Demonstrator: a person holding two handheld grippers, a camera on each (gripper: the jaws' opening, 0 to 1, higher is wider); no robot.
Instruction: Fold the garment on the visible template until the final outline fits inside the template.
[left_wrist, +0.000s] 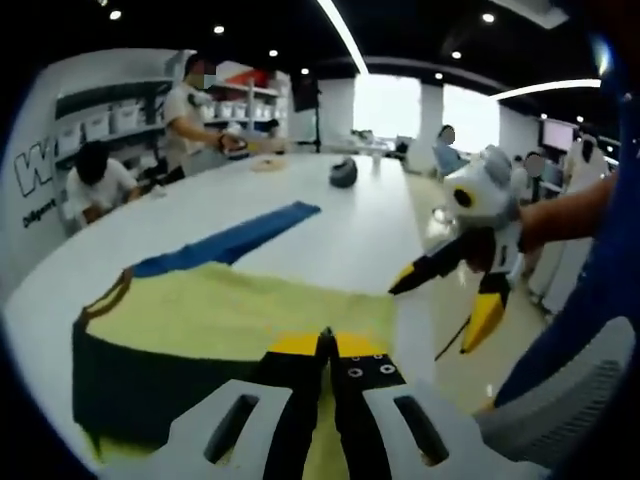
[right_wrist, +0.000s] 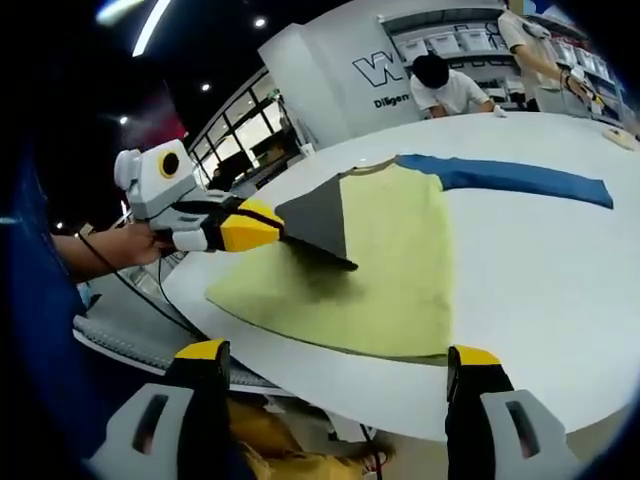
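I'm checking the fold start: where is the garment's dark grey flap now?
In the right gripper view, the dark grey flap is lifted over the yellow garment, pinched by the left gripper.

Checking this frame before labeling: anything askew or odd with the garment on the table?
One thing: the yellow garment sits at the table's near edge, one dark corner flap pinched up by the left tool, so it lies lopsided mid-fold. The blue sleeve trails out flat. The right tool is open, off the table. No damage visible.

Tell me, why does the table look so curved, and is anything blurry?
Left gripper view: the fisheye lens bows the white table; the other hand-held gripper is soft with blur. Right gripper view: the same bending, ceiling lights glare, and a dark shadow falls on the yellow shirt.
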